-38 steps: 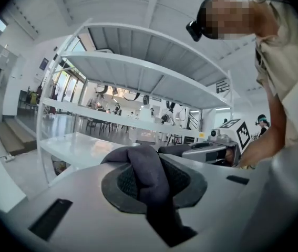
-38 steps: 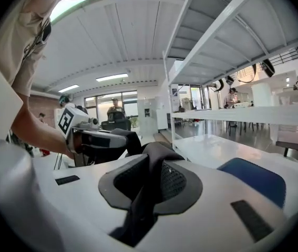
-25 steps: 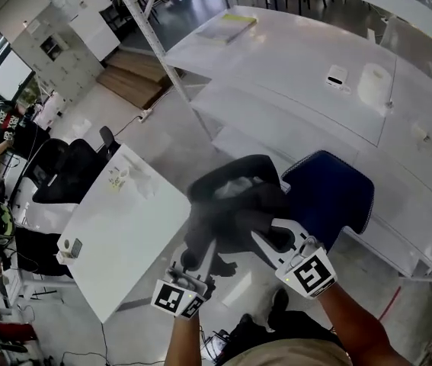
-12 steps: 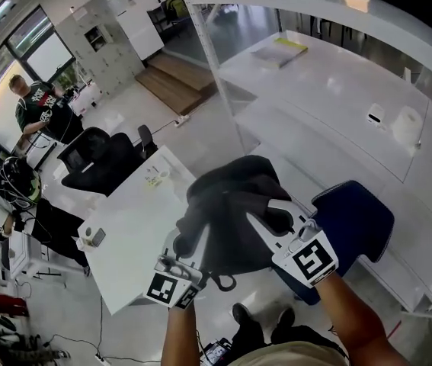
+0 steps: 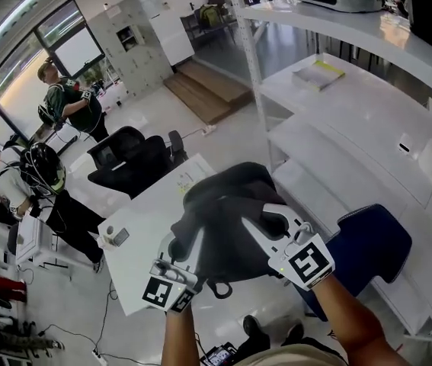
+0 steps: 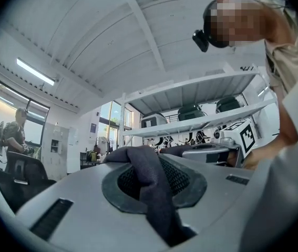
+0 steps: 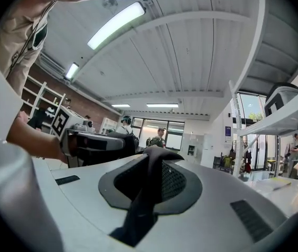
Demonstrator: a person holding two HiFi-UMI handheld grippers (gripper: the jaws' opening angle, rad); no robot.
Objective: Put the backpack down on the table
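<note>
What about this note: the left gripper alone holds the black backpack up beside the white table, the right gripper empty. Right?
No. The right gripper is not empty: the right gripper view shows its jaws shut on the black backpack's fabric. It and the left gripper together hold it up beside the white table.

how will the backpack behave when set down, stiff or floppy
Probably floppy: the backpack sags in folds between the left gripper and right gripper. Likely fairly light, as pinches of fabric alone carry it. It may slump, not stand, on the table.
</note>
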